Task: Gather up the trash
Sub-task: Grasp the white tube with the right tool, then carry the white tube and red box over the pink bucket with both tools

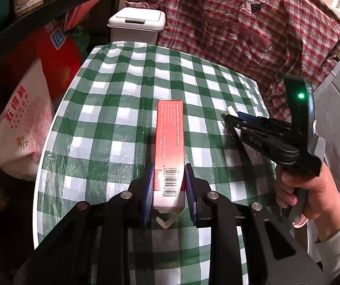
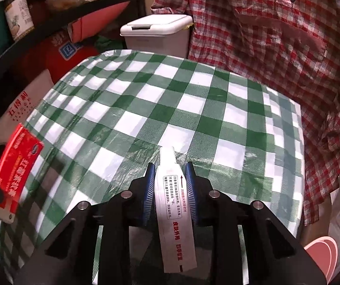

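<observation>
My left gripper (image 1: 169,173) is shut on a long red carton (image 1: 170,137) with a barcode, held above the green checked table (image 1: 113,109). The carton also shows at the left of the right wrist view (image 2: 17,163). My right gripper (image 2: 170,173) is shut on a white ointment tube (image 2: 173,199) with red and black print, above the table (image 2: 193,109). The right gripper shows in the left wrist view (image 1: 231,116), held in a hand at the right. A white lidded trash bin (image 1: 138,25) stands beyond the table's far edge; it also shows in the right wrist view (image 2: 157,34).
A red checked shirt (image 1: 253,28) hangs behind the table at the right. A dark shelf (image 1: 39,4) with jars and bags stands at the left, with a white rice bag (image 1: 25,128) and a red bag (image 1: 51,54) below it.
</observation>
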`<action>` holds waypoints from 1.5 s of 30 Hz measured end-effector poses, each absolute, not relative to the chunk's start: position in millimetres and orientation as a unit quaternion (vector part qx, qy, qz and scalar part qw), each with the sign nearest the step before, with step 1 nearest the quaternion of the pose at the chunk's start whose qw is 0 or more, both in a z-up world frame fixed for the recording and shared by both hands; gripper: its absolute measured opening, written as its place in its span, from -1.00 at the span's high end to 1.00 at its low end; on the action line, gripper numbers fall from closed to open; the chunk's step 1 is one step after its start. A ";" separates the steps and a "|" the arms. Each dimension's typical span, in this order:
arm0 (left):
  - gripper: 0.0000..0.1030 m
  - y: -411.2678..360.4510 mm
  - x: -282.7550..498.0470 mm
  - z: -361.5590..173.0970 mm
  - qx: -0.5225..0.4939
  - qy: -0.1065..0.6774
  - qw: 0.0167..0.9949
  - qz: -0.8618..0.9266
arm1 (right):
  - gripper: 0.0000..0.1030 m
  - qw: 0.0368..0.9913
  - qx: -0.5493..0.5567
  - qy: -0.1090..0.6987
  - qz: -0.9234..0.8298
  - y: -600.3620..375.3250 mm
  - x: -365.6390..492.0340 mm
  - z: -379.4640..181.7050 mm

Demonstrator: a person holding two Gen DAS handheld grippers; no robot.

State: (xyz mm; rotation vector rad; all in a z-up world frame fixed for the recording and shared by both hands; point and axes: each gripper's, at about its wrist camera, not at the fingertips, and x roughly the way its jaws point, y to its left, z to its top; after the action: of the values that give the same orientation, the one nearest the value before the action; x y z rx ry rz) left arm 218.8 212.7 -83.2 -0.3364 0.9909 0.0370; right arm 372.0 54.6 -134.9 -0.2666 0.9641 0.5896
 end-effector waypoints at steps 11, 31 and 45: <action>0.51 200.3 204.4 -56.1 -0.154 0.453 0.878 0.012 | 0.49 0.863 -0.123 0.404 0.277 19.4 331.8 -61.5; 0.51 148.5 158.6 10.3 -0.109 0.380 0.918 0.010 | 0.49 0.928 -0.055 0.293 0.222 -120.3 209.4 54.3; 0.51 54.7 161.7 27.1 -0.081 0.351 0.932 -0.046 | 0.49 0.957 0.006 0.270 0.111 -218.4 198.2 46.7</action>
State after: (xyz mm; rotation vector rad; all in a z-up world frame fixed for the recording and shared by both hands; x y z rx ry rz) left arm 161.7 54.7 27.1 -0.1666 0.7190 -0.0950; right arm 198.2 -218.4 46.7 0.0113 0.5475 0.2245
